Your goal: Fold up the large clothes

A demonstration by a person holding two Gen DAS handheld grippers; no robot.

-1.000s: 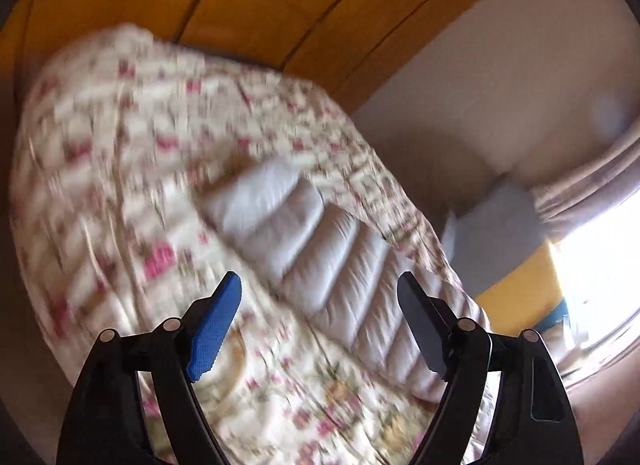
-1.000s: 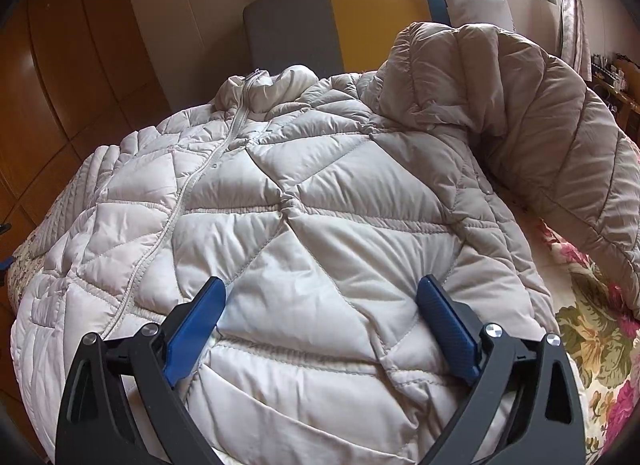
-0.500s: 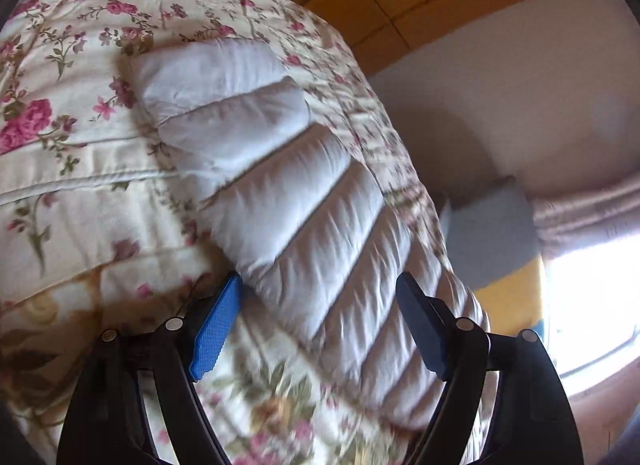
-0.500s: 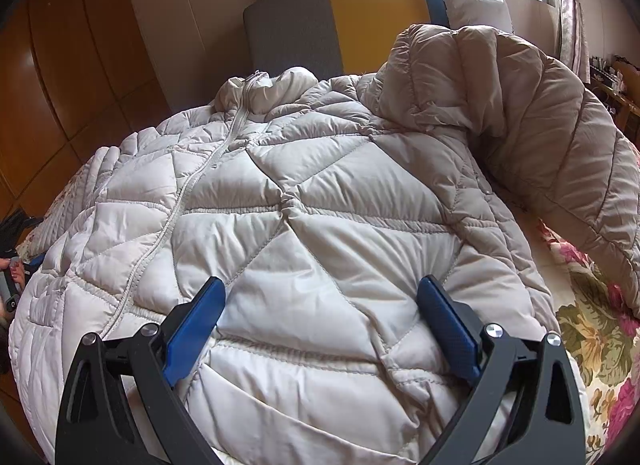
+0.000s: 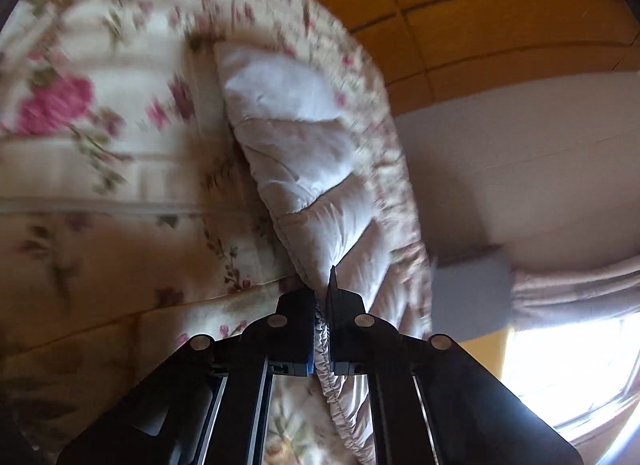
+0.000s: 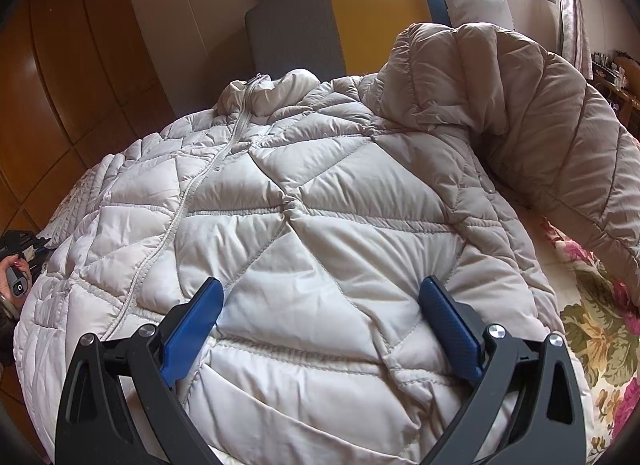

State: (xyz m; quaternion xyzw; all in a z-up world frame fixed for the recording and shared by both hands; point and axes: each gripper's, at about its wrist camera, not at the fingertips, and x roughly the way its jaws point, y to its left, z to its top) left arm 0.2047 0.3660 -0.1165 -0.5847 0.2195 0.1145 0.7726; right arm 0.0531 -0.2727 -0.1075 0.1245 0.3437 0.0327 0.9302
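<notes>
Left wrist cam: my left gripper (image 5: 322,305) has just been closing and its jaws are now clamped tight on the gathered edge of the puffer jacket's sleeve (image 5: 304,169), fabric bunched between the pads. Sleeve lies stretched out away from me over the floral bedspread (image 5: 100,125), w/ wood wardrobe panels (image 5: 480,25) and a curtain (image 5: 572,293) beyond; pic is motion-blurred. Right wrist cam: my right gripper (image 6: 320,329) sits w/ jaws spread wide, nothing pinched, blue pads resting on or just above the quilted jacket (image 6: 304,225) near its hem, can't tell which. Jacket lies front-up across the bed, zipper (image 6: 208,181) running toward the collar, other sleeve (image 6: 540,113) folded up and draping over the right side. Headboard (image 6: 352,25) and pillow (image 6: 476,9) behind, window above. At far left edge a hand (image 6: 10,277) grips the other tool's handle.
</notes>
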